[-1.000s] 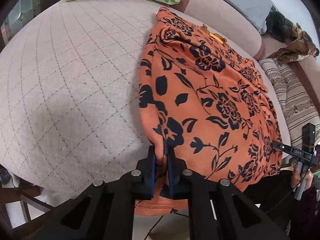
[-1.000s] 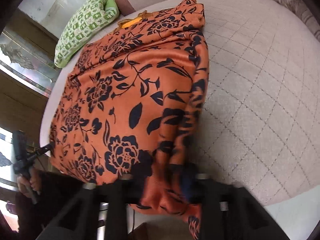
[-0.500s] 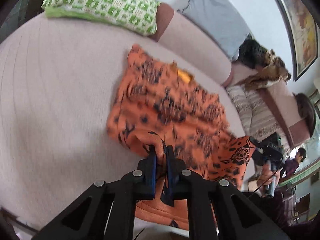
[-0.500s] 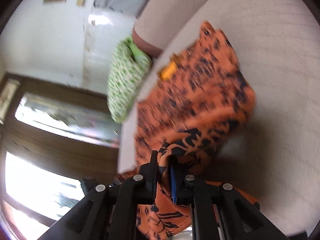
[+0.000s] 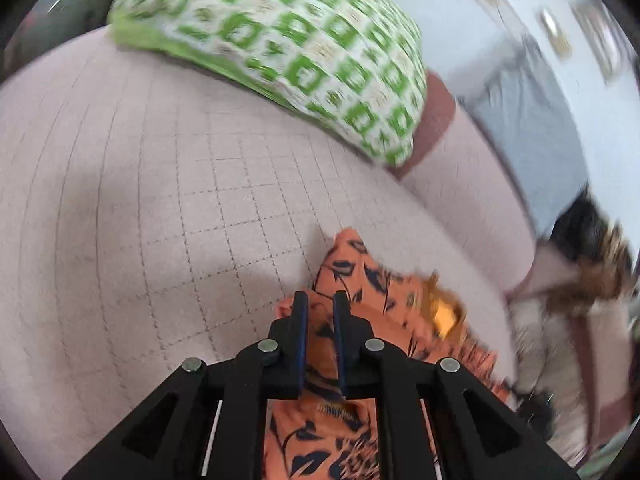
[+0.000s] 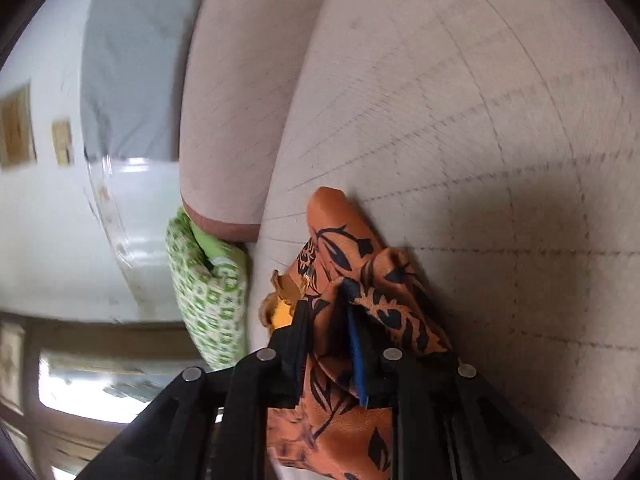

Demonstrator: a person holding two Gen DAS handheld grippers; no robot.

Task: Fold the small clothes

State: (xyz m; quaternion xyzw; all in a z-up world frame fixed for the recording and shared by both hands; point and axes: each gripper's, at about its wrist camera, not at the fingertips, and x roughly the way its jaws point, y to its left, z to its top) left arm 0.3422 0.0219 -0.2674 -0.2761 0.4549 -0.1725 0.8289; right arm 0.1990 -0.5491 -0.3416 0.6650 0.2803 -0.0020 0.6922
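The orange garment with black flower print (image 5: 384, 292) lies on the quilted beige sofa seat (image 5: 160, 208). My left gripper (image 5: 319, 304) is shut on one edge of it, cloth pinched between the blue pads. My right gripper (image 6: 326, 300) is shut on another edge of the same garment (image 6: 340, 248), which bunches over the fingers. Both held edges are carried over toward the garment's far end near the backrest. An orange tag (image 5: 444, 316) shows on the garment.
A green and white patterned cushion (image 5: 288, 48) lies at the back of the seat; it also shows in the right wrist view (image 6: 204, 292). A grey cushion (image 5: 532, 128) leans on the beige backrest (image 6: 240, 80). Dark and striped cloths (image 5: 592, 264) lie at the right.
Both grippers have lifted the garment's near edge and carried it forward over the rest, toward the backrest. The garment was spread flat before and is now folded over.
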